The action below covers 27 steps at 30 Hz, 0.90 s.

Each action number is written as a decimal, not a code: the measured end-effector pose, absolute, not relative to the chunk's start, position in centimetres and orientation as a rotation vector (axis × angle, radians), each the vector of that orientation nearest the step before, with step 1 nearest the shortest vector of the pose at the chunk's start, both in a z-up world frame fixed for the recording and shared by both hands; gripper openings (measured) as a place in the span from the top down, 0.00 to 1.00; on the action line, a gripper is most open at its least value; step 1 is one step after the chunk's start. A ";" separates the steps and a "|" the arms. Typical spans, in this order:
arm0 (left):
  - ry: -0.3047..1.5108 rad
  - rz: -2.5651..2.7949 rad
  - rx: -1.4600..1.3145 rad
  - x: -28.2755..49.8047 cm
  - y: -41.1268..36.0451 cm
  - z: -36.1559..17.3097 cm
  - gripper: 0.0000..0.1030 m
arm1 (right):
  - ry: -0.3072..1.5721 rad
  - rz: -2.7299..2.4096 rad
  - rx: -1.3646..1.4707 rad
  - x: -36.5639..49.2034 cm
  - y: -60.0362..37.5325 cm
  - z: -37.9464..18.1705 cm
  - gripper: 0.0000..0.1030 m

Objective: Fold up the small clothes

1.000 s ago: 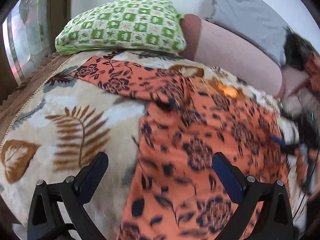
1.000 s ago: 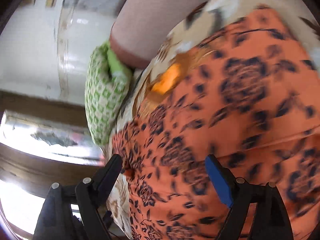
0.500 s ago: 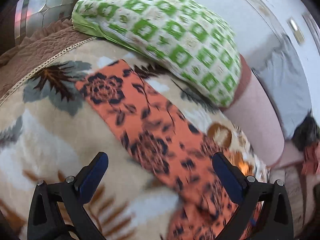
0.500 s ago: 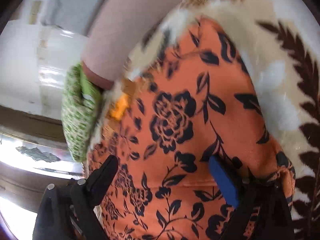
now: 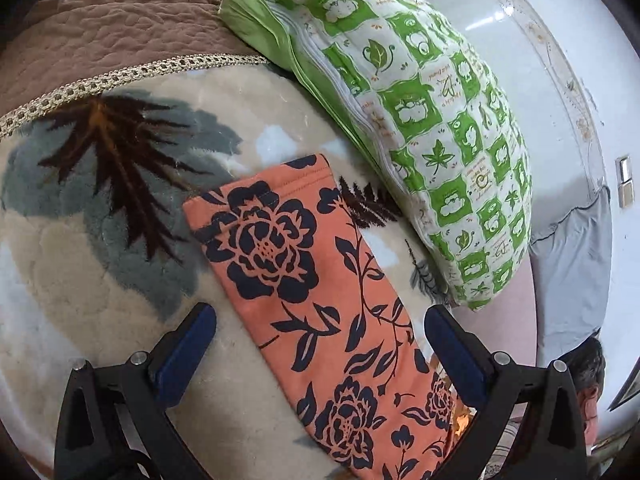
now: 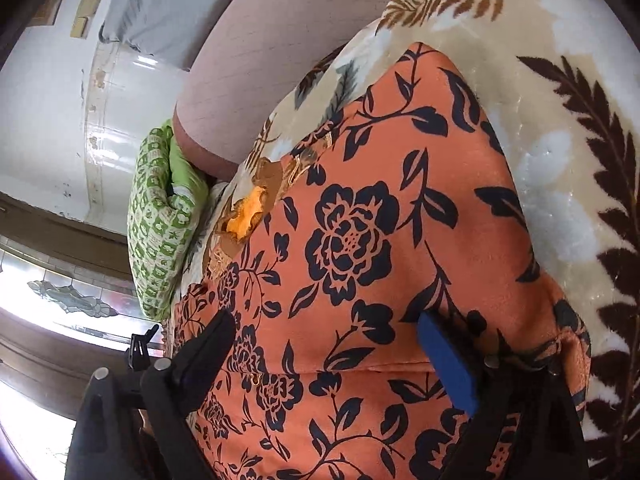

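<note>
An orange garment with dark blue flowers (image 5: 320, 300) lies spread on a leaf-patterned blanket (image 5: 100, 220). In the left wrist view one long narrow part of it runs away from me, its hemmed end near the pillow. My left gripper (image 5: 320, 344) is open and empty, its fingers on either side of that strip, just above it. In the right wrist view the garment's wide part (image 6: 360, 260) fills the middle. My right gripper (image 6: 328, 356) is open over it, low to the cloth, holding nothing.
A green and white checked pillow (image 5: 420, 120) lies at the head of the bed, beside the strip's end. A brown quilted cover (image 5: 100, 40) edges the blanket. A pink bolster (image 6: 260, 60) and a white wall (image 6: 48, 100) lie beyond.
My left gripper has moved up along the narrow strip toward its hemmed end by the pillow. My right gripper has shifted across the garment's wide part and settled low. Both stayed open.
</note>
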<state>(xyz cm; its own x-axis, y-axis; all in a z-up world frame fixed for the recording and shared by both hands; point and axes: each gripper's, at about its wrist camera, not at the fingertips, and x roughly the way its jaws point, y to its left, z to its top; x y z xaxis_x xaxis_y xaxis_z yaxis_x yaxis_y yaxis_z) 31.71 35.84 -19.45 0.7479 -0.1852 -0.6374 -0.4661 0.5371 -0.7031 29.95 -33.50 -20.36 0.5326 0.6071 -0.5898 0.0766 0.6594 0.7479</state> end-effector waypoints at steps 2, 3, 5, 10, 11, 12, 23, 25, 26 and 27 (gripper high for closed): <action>0.751 0.184 -1.018 32.0 36.2 -19.3 0.00 | 0.974 0.361 0.805 29.9 -33.3 -20.4 0.08; 0.748 0.194 -1.024 32.0 36.3 -19.2 0.03 | 0.971 0.361 0.802 29.9 -33.3 -20.3 0.08; 0.773 0.253 -0.968 32.1 36.1 -18.8 0.37 | 0.971 0.362 0.794 29.9 -33.2 -20.3 0.08; 0.833 0.284 -0.999 32.4 37.2 -20.0 0.94 | 0.974 0.361 0.797 30.0 -33.3 -20.4 0.08; 0.829 0.288 -0.986 32.4 37.2 -19.7 0.94 | 0.975 0.361 0.794 30.0 -33.2 -20.4 0.08; 0.817 0.299 -0.956 32.3 37.1 -19.1 0.95 | 0.976 0.360 0.792 30.0 -33.2 -20.4 0.08; 0.368 0.068 -0.312 28.0 20.7 5.5 0.96 | 0.980 0.367 0.776 30.3 -33.1 -20.4 0.08; 0.323 -0.041 -0.226 27.9 14.2 8.7 0.95 | 0.978 0.371 0.777 30.3 -33.1 -20.4 0.06; 0.322 -0.082 -0.200 27.9 11.6 9.4 0.95 | 0.978 0.371 0.777 30.3 -33.1 -20.3 0.06; 0.329 -0.123 -0.175 27.8 8.7 9.9 0.95 | 0.979 0.372 0.779 30.3 -33.1 -20.3 0.06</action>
<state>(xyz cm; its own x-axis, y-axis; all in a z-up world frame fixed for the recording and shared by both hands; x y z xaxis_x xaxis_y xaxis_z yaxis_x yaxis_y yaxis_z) 27.81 8.71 9.92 0.9392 -0.1485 -0.3095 0.0916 0.9773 -0.1909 30.34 -33.14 -20.31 0.5253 0.6053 -0.5980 0.0551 0.6771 0.7338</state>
